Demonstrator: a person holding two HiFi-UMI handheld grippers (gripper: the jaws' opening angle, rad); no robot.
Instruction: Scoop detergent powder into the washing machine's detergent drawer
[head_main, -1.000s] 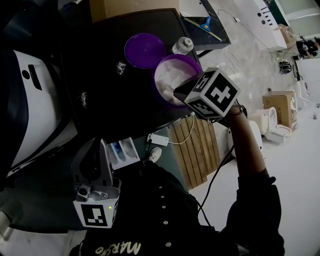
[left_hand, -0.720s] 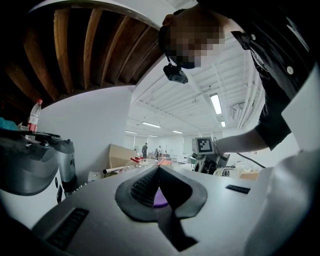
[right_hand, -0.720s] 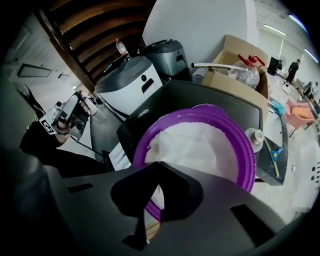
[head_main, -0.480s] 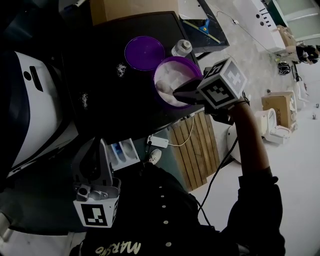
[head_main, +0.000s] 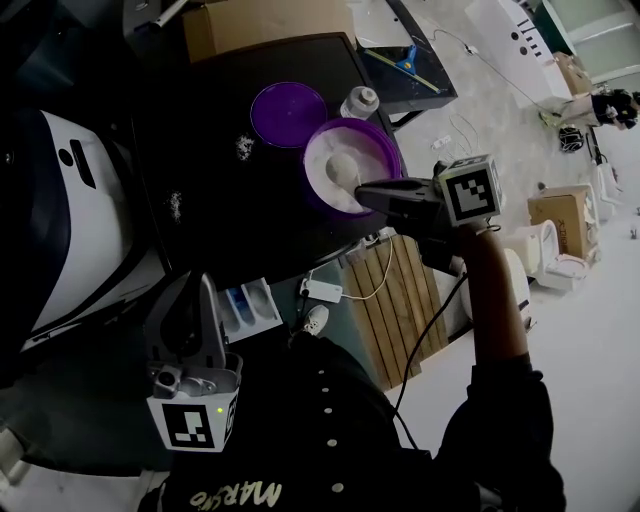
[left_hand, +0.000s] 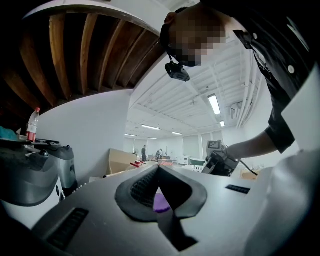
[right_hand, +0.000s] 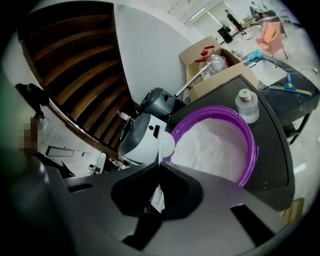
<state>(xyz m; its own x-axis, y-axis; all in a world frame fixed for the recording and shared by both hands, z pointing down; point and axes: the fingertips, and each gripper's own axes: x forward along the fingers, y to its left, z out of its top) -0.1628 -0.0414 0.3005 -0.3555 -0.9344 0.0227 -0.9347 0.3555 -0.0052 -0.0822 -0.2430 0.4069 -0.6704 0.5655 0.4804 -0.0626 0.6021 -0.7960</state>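
Observation:
A purple tub (head_main: 384, 142) of white detergent powder (right_hand: 215, 145) stands on the dark table. My right gripper (head_main: 372, 193) is at the tub's near rim, shut on the handle of a white scoop (head_main: 343, 168). The scoop's bowl (right_hand: 166, 144) hangs over the powder; whether it is filled I cannot tell. In the head view my left gripper (head_main: 192, 325) is held low at the lower left, shut with nothing in it. Beside it is the open detergent drawer (head_main: 246, 306) with blue compartments. The white washing machine (head_main: 70, 225) is at the left.
The tub's purple lid (head_main: 288, 113) lies on the table behind the tub. A small clear bottle (head_main: 360, 101) stands beside it. Spilled powder (head_main: 242, 148) dots the tabletop. A cardboard box (right_hand: 216, 67) is at the table's far end. A wooden slatted panel (head_main: 390, 290) leans below the table.
My right gripper has drawn back toward the right and turned, and the scoop's bowl now shows above the powder. The left gripper has not moved.

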